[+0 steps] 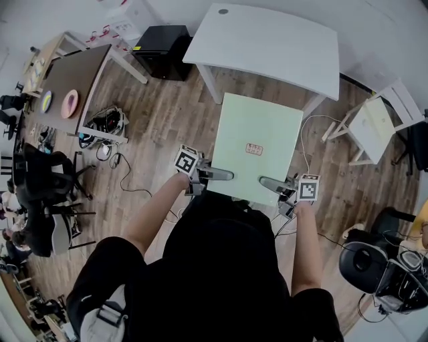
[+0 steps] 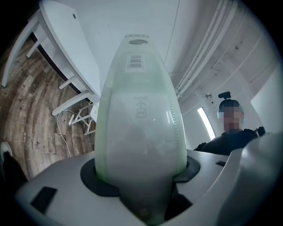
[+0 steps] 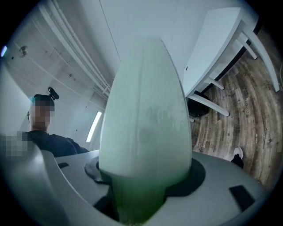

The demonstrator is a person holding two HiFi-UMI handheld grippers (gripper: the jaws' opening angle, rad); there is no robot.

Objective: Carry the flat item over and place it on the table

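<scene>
No words or numbers can be read. The flat pale-green board (image 1: 257, 127) carries a small reddish label (image 1: 254, 149) near its middle, with print too small to make out. In the left gripper view, the board shows a barcode sticker (image 2: 135, 62) near its far end and a boxed arrow sign (image 2: 141, 107) closer to its middle.

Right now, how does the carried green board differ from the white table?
The green board is pale green with a small label mid-face; the white table has a dark spot near one corner. The board is held off the floor by the left gripper and right gripper; the table stands on legs. Both surfaces are bare.
</scene>
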